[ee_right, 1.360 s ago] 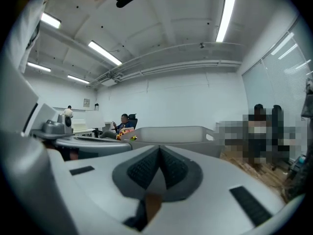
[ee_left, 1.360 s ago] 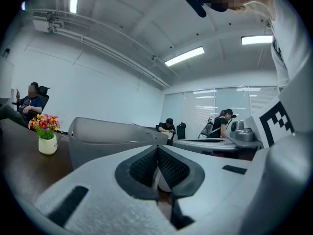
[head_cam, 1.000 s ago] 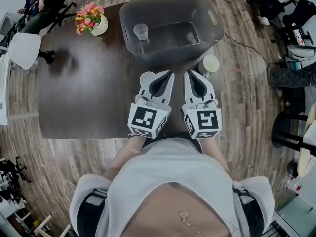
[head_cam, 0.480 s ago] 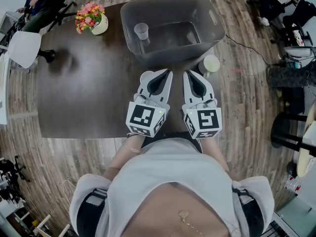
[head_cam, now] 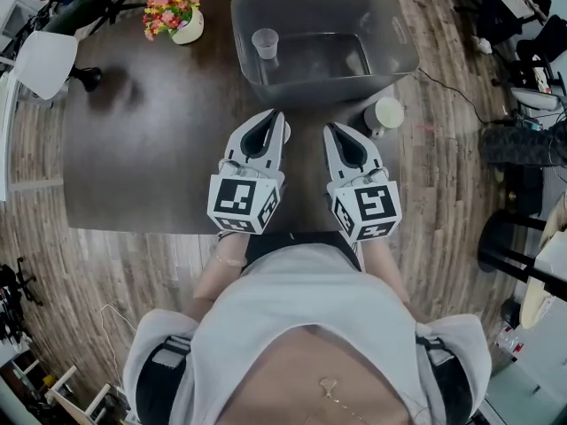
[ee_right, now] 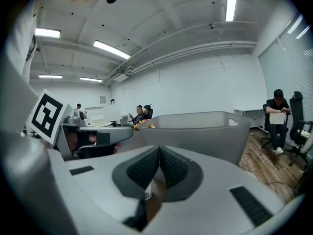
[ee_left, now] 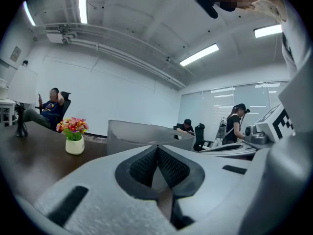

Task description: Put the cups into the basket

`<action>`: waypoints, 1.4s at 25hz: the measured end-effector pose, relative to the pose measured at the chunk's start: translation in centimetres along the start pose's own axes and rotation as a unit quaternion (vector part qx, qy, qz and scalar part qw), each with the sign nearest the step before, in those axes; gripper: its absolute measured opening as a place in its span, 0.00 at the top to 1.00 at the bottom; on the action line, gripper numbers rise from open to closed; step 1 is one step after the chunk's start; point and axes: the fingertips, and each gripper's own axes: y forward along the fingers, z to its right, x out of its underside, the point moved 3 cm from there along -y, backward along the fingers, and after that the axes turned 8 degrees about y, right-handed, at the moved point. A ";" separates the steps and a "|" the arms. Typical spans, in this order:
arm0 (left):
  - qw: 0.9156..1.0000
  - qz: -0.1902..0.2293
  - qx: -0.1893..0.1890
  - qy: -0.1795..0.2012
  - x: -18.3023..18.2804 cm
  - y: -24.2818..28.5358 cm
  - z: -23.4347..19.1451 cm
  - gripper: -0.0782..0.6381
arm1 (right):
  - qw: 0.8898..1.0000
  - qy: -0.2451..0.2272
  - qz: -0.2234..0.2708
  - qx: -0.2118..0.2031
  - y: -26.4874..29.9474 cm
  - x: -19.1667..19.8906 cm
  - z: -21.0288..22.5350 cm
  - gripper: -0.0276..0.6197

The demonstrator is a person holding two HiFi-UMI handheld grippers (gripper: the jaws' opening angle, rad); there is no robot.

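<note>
1 clear cup (head_cam: 265, 42) is set upright inside the grey basket (head_cam: 403, 42), near its left wall, with its mouth up and its long axis vertical. A 2nd, pale cup (head_cam: 384, 113) is stood upright on the dark bench (head_cam: 151, 149), just outside the basket's near right corner and beside the right gripper (head_cam: 335, 133). A 3rd cup (head_cam: 285, 132) is seen only as a pale sliver at the tip of the left gripper (head_cam: 270, 119).

Both grippers are pointed toward the basket with their jaws pressed together, and nothing is held in either. Black-and-white square markers are carried on their cubes. A flower pot (head_cam: 177, 16) is placed at the bench's far left.

Compared with 1 second ago, the left gripper is shifted leftward, so the 3rd cup is now mostly covered and the gap between the 2 grippers is widened.
</note>
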 end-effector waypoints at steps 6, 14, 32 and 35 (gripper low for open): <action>0.999 -0.010 -0.050 -0.003 1.1 -2.0 -2.2 0.88 | 0.998 -0.025 -0.038 -0.054 1.7 0.8 -2.3 0.94; 0.995 -0.022 -0.088 -0.029 2.8 -4.3 -4.1 0.88 | 0.983 -0.008 -0.114 -0.147 4.9 2.1 -6.1 0.48; 0.990 -0.053 -0.112 -0.060 6.3 -5.4 -6.1 0.88 | 0.971 -0.072 -0.202 -0.101 9.2 8.0 -7.5 0.36; 0.990 -0.059 -0.112 -0.069 7.2 -5.1 -6.4 0.88 | 0.975 -0.077 -0.196 -0.073 9.8 8.8 -7.0 0.36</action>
